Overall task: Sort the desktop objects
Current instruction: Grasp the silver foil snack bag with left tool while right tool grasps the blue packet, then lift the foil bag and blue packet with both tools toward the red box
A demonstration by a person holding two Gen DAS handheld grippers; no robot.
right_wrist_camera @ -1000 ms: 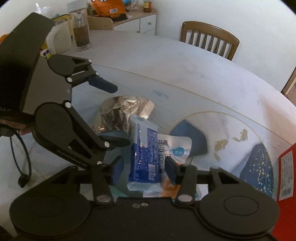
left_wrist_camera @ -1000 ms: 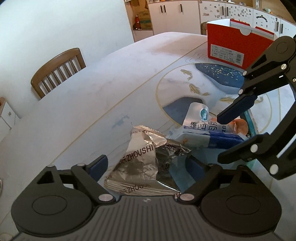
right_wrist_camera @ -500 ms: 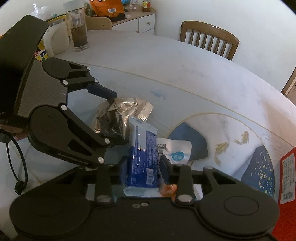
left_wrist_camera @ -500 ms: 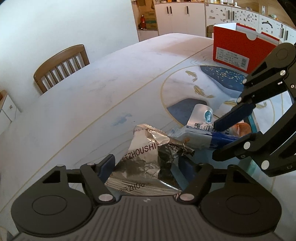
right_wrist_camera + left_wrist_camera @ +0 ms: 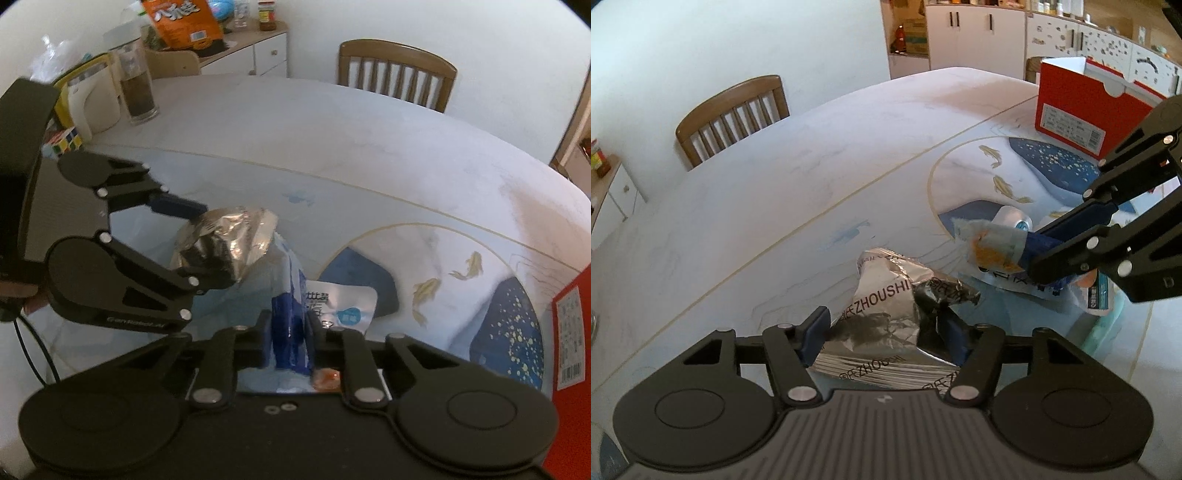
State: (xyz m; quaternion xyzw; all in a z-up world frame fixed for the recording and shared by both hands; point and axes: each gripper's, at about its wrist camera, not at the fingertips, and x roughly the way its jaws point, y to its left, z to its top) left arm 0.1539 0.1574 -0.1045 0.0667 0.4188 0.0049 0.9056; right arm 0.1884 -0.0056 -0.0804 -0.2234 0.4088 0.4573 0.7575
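While both claws work the same small heap of wrappers on the counter (image 5: 746,206), the main risk is tangling. The left claw (image 5: 886,328) is closing, narrow now, around the crumpled silver foil bag (image 5: 890,314); its pads seem to touch the foil, though crinkles hide the contact. The right claw (image 5: 290,338) is pinched tight on the blue-and-white packet (image 5: 290,306), which stands just right of the foil bag. Thin, slippery film could slide out of either grip, and lifting the packet might drag the white pouch (image 5: 343,306) lying under it. Only the left wrist view shows the red box (image 5: 1082,110) far right, probably the drop point; only the right wrist view shows the glass jar (image 5: 135,92) and puzzle cube (image 5: 64,142) far left.
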